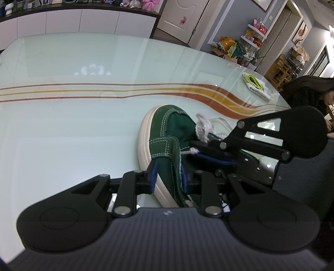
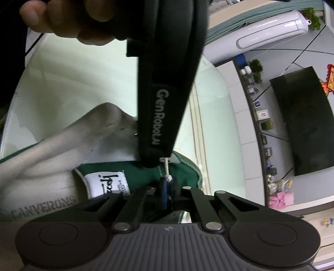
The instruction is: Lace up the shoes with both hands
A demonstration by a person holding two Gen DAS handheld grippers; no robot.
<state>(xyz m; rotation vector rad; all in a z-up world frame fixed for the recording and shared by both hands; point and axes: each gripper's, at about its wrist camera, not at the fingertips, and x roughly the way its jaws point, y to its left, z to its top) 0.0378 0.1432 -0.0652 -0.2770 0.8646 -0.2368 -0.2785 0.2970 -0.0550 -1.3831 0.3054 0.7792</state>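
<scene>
Meanwhile right tool point(image 2: 167, 187) pinches lace tip point(image 2: 167, 166); left tool point(image 1: 168, 177) grips shoe point(image 1: 167, 133).

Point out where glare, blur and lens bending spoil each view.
Left wrist view: white glare on the glass table, its stripes bowed by the fisheye; the green shoe is sharp. Right wrist view: the hand and black strap are blurred and dark.

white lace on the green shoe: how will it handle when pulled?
Probably floppy: the white lace lies bunched in loose loops. Its stiff-looking tip pokes from the shut right claw, so threading seems feasible. The woven texture likely grips the pads.
</scene>
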